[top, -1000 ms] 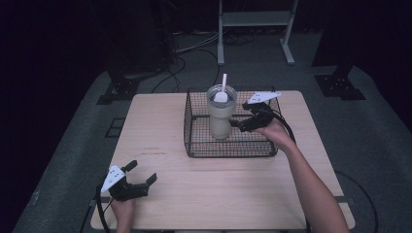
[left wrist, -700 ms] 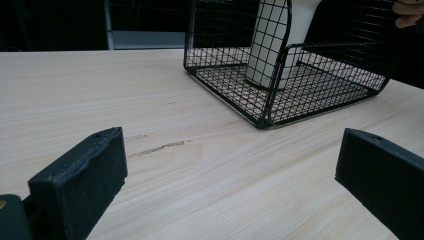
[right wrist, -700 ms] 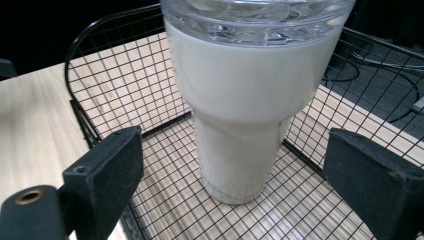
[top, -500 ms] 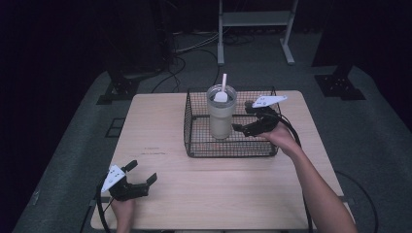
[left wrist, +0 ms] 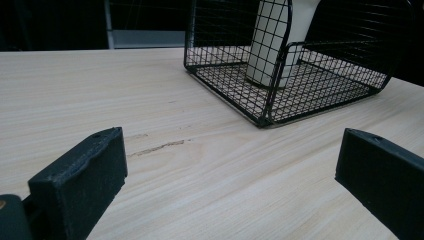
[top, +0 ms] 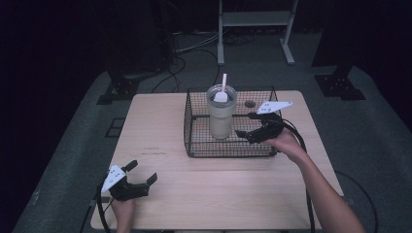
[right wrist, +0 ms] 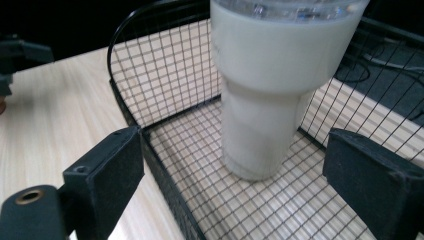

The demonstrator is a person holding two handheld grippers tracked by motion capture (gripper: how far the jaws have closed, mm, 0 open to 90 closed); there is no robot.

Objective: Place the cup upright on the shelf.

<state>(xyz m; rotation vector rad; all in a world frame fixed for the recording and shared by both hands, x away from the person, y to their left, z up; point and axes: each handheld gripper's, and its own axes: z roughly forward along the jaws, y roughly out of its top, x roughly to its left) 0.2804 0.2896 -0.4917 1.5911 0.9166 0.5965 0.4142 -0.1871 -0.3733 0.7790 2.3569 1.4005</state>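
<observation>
A cream tumbler (top: pixel 221 119) with a clear lid and a white straw (top: pixel 223 83) stands upright in a black wire basket (top: pixel 194 131) at the back middle of the wooden table. My right gripper (top: pixel 244 125) is open at the basket's right front, its jaws pointing at the tumbler without touching it. In the right gripper view the tumbler (right wrist: pixel 270 75) rises just ahead of the open right gripper (right wrist: pixel 235 185), over the basket rim (right wrist: pixel 150 145). My left gripper (top: pixel 142 172) rests open at the table's front left; the left gripper (left wrist: pixel 230 190) holds nothing and faces the basket (left wrist: pixel 270 100).
A small dark round spot (top: pixel 250 103) lies on the table (top: pixel 160 126) behind the basket. Bare wood stretches between the left gripper and the basket. Cables and a metal stand (top: pixel 255 19) are on the floor beyond the far edge.
My right gripper has drifted a little toward the basket's front right, away from the tumbler. The left gripper and the tumbler have stayed put.
</observation>
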